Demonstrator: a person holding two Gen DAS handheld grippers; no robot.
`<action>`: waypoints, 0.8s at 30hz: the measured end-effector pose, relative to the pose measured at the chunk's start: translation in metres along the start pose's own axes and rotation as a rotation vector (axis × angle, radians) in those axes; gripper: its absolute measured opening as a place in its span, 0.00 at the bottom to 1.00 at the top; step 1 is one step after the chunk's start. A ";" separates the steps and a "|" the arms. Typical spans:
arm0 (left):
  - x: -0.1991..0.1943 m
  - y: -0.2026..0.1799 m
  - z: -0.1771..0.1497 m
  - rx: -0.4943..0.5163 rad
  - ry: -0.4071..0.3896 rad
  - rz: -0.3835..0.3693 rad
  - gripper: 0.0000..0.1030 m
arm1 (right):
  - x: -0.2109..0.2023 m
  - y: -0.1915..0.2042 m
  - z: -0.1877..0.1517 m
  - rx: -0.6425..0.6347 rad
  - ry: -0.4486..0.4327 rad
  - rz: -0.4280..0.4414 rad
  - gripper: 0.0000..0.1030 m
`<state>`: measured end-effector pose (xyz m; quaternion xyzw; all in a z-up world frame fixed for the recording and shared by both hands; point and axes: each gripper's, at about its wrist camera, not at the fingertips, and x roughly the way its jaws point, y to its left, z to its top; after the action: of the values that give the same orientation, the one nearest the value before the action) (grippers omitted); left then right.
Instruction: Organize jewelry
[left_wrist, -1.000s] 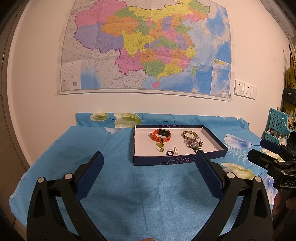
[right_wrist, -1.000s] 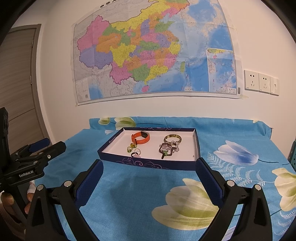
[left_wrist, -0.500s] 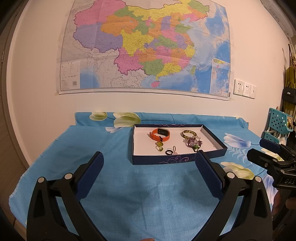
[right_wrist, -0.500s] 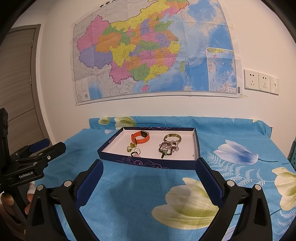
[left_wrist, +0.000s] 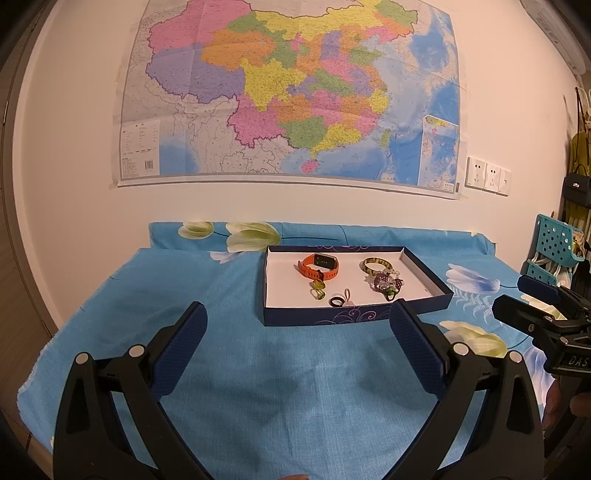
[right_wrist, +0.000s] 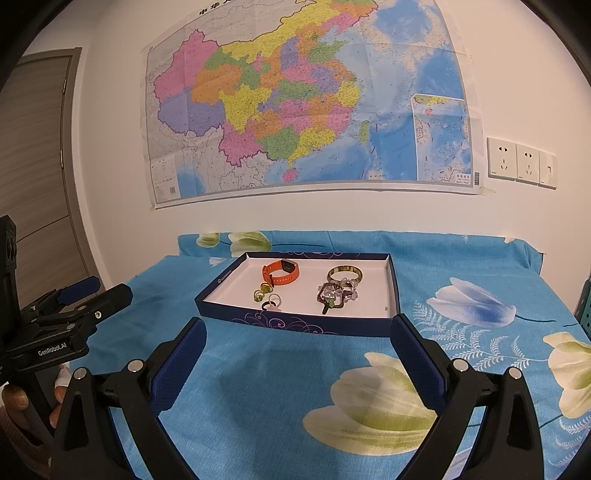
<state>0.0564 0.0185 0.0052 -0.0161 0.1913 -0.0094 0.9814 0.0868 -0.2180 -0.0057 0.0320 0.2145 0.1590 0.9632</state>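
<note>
Left wrist view: low over the blue flowered cloth (left_wrist: 258, 387), facing the wall map (left_wrist: 291, 92) at 12 o'clock, tray (left_wrist: 354, 316) ahead toward 1 o'clock, not close. Right wrist view: same height, same facing, tray (right_wrist: 295, 323) toward 11 o'clock. Shared by both: tray, cloth, map, sockets (right_wrist: 521, 162). Each catching the other gripper at its edge: right gripper (left_wrist: 532, 306) at 3 o'clock, left gripper (right_wrist: 92, 295) at 9 o'clock
</note>
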 end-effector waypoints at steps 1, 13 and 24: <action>0.000 0.000 0.000 0.001 0.000 0.000 0.95 | 0.000 0.000 0.000 -0.001 -0.003 -0.001 0.93; 0.000 -0.002 -0.002 0.002 0.002 -0.002 0.95 | 0.000 0.000 -0.001 0.002 -0.005 0.001 0.93; 0.000 -0.003 -0.003 0.004 0.002 0.000 0.95 | 0.000 0.000 -0.001 0.000 -0.005 0.001 0.93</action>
<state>0.0555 0.0156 0.0028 -0.0143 0.1921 -0.0100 0.9812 0.0861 -0.2184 -0.0070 0.0326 0.2120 0.1592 0.9637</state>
